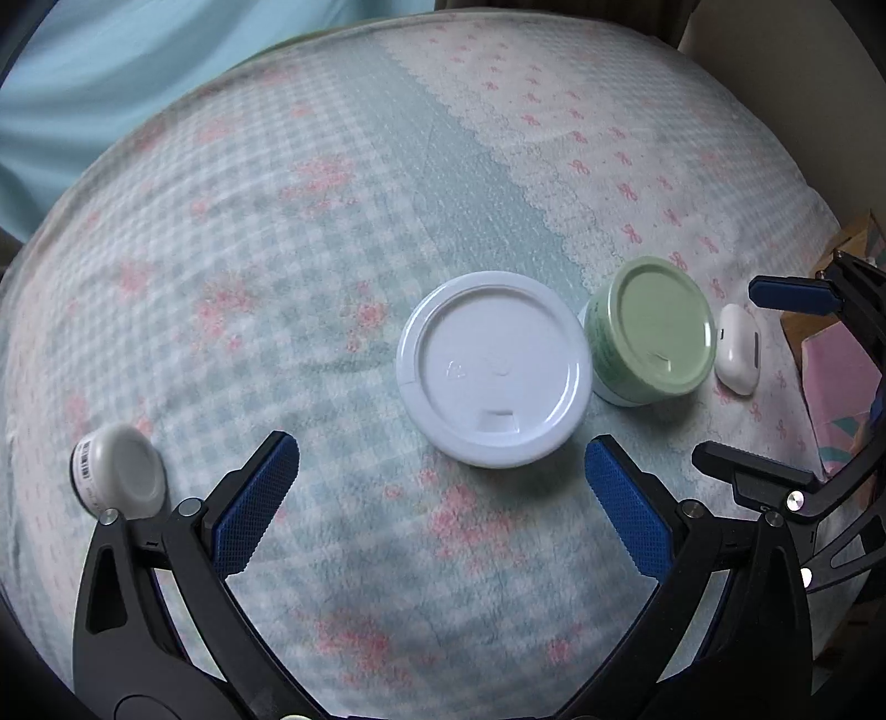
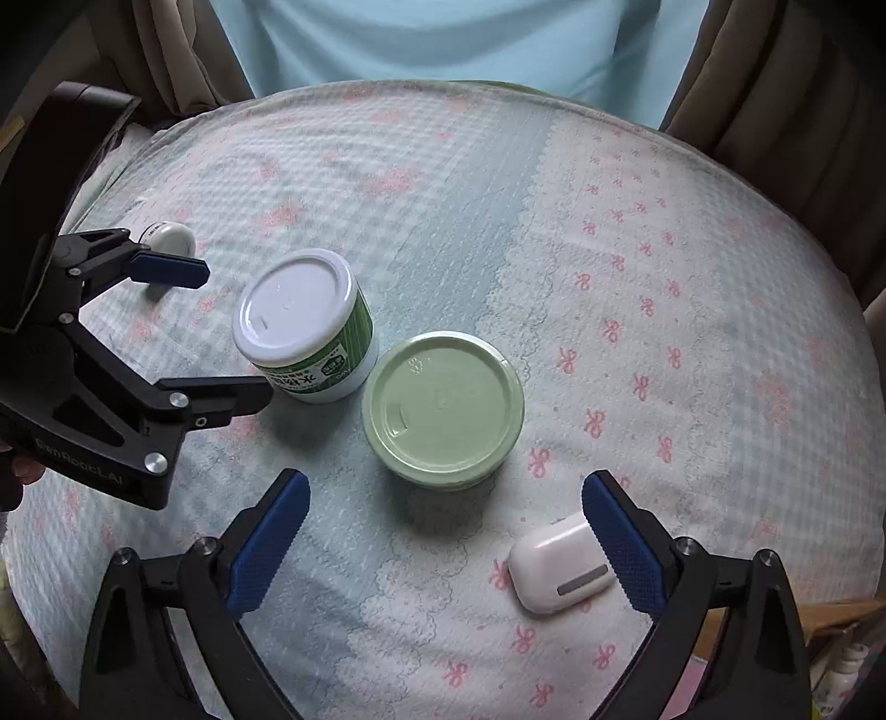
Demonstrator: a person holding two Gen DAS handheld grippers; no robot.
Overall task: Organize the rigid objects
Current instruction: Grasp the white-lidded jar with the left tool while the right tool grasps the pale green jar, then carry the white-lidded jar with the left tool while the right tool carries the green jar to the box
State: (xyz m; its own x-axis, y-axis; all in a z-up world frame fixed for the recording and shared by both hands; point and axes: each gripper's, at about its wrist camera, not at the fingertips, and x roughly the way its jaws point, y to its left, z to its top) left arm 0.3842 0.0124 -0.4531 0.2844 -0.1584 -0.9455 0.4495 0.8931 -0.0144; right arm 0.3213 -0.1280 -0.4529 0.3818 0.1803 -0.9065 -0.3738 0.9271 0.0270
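Observation:
A white-lidded jar with a green label stands on the blanket-covered table. A pale green-lidded jar stands right beside it. A white earbud case lies to the right. A small white round jar lies on its side at the left. My left gripper is open and empty, just in front of the white-lidded jar. My right gripper is open and empty, in front of the green jar, its right finger next to the case.
The table is covered by a soft checked blanket with pink bows and rounded edges. A light blue curtain hangs behind. A pink box sits past the table's right edge.

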